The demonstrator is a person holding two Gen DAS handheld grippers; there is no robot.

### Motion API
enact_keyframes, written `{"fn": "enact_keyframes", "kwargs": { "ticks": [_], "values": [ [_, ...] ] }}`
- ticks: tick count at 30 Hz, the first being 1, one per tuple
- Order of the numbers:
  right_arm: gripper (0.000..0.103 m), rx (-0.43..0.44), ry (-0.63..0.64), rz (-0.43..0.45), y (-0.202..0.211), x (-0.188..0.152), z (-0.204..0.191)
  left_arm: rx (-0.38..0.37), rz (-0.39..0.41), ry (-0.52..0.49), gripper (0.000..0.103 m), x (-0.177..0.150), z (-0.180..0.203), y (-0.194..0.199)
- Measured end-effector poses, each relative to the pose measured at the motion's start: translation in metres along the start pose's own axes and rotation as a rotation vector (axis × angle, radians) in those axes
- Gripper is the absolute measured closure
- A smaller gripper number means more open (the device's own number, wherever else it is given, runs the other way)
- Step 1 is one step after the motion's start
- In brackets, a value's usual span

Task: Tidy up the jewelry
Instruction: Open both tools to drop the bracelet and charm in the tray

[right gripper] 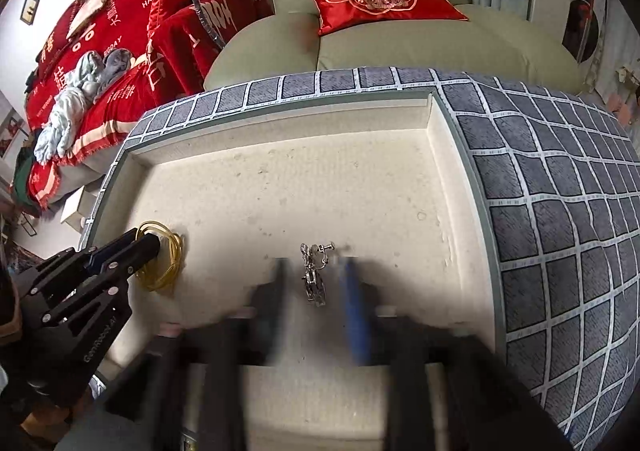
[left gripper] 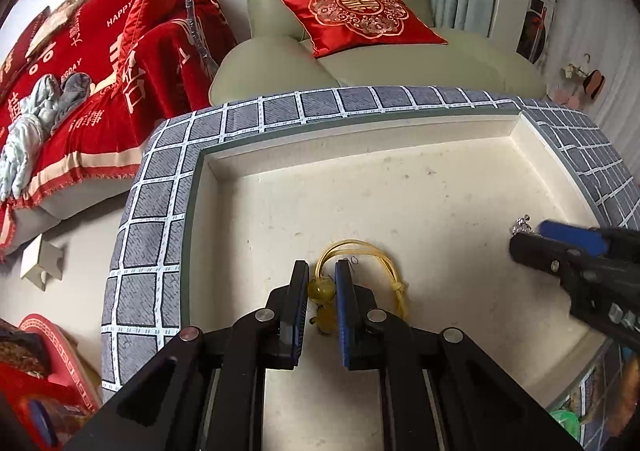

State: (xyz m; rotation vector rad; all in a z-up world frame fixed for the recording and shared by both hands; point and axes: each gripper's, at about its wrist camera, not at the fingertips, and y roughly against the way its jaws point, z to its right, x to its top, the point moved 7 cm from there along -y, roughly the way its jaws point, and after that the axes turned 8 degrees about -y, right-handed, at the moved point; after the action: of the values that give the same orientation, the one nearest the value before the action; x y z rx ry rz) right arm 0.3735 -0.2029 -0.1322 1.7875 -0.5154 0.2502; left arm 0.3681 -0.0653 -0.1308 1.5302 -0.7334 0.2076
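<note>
Nearest in the left wrist view, the left gripper [left gripper: 322, 283] stands with its jaws drawn close on the yellow cord necklace with amber-coloured round beads [left gripper: 320, 287]; the upper bead sits pinched between the pads, and the cord loops lie on the floor of the cream-lined shallow tray [left gripper: 400, 179] just beyond the fingertips. To the right, the right gripper [right gripper: 314, 283] has its jaws parted, blurred in its own view, and the small silver clip-on earring [right gripper: 314, 271] lies loose on the tray between them, touched by neither pad as far as I can tell. The two pieces lie well apart, necklace left, earring right. Beyond the tray's far wall runs the grey cloth with white grid lines [left gripper: 320, 103], then a pale green leather armchair [left gripper: 360, 63] bearing a red embroidered satin cushion [left gripper: 360, 15].

Both pieces look very light. The cord is limp and will trail, so the hard, slippery bead is probably the surest hold. The earring seems thin and easily bent; pinching its dangling middle gently, not the screw clip, looks safest.
</note>
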Motion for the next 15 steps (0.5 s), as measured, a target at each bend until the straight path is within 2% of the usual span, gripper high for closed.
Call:
{"fn": "enact_keyframes", "kwargs": {
  "ticks": [1,5,9,10,11,12,13,14,15],
  "values": [
    [0.033,0.003,-0.002,0.007,0.001,0.0,0.0,0.001,-0.002,-0.001,0.074,0.0,0.0,0.0],
    [0.033,0.058,-0.028,0.042,0.019,0.001,-0.001,-0.009,0.015,0.015,0.074,0.0,0.002,0.005],
    [0.033,0.074,-0.038,0.083,0.037,0.003,-0.002,-0.016,0.034,0.007,0.073,0.002,0.003,0.009],
    [0.033,0.074,-0.04,0.091,0.041,0.001,-0.002,-0.015,0.036,0.001,0.07,0.003,0.004,0.009],
    [0.033,0.078,-0.046,0.101,0.046,0.002,-0.001,-0.011,0.037,-0.005,0.056,0.003,0.005,0.009],
    [0.033,0.079,-0.054,0.11,0.05,0.001,0.0,-0.003,0.035,-0.006,0.004,0.004,0.004,0.009],
    [0.033,0.08,-0.059,0.115,0.054,-0.001,0.0,0.02,0.041,0.004,0.0,0.004,0.001,0.01],
    [0.033,0.086,-0.067,0.118,0.057,-0.001,0.001,0.042,0.078,0.014,0.0,0.006,-0.001,0.015],
    [0.033,0.093,-0.077,0.119,0.06,-0.001,0.003,0.036,0.08,0.011,0.0,0.007,-0.001,0.016]
  ]
}}
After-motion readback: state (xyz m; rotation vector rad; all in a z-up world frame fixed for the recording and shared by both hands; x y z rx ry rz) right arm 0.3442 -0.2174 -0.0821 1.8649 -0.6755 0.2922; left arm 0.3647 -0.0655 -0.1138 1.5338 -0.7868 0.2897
